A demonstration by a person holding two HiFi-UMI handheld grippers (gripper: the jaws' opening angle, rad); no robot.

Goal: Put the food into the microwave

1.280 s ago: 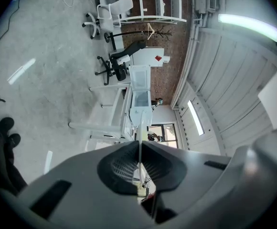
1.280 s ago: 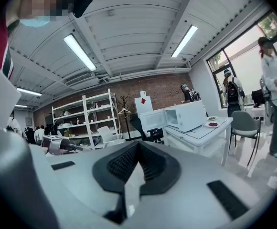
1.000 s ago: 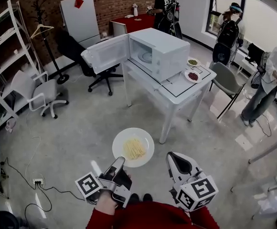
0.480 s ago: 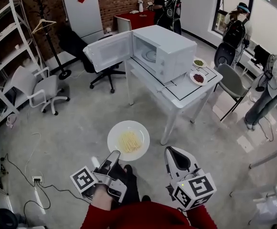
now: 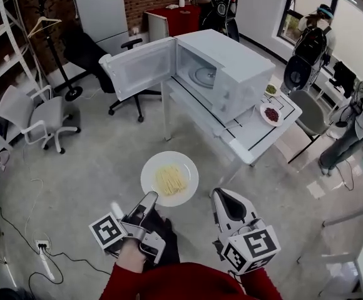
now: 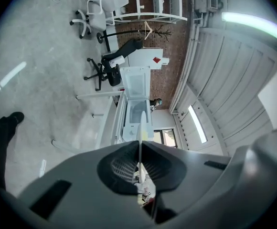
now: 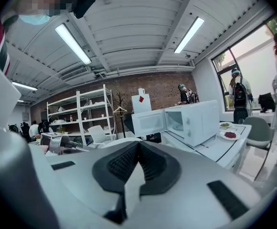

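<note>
A round white plate [image 5: 149, 170] with a pale yellow heap of noodles [image 5: 171, 180] hangs above the floor, well apart from the open microwave [image 5: 228, 67]. The left gripper [image 5: 151, 197] pinches its rim; the right gripper [image 5: 221, 194] is closed, empty.

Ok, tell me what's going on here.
A person holds a gripper in each hand. The left gripper is shut on the rim of a white plate of noodles, held over the floor. The right gripper is shut and empty beside it. Ahead, the microwave sits on a white table with its door open and only the turntable inside; the plate is not yet in.
</note>
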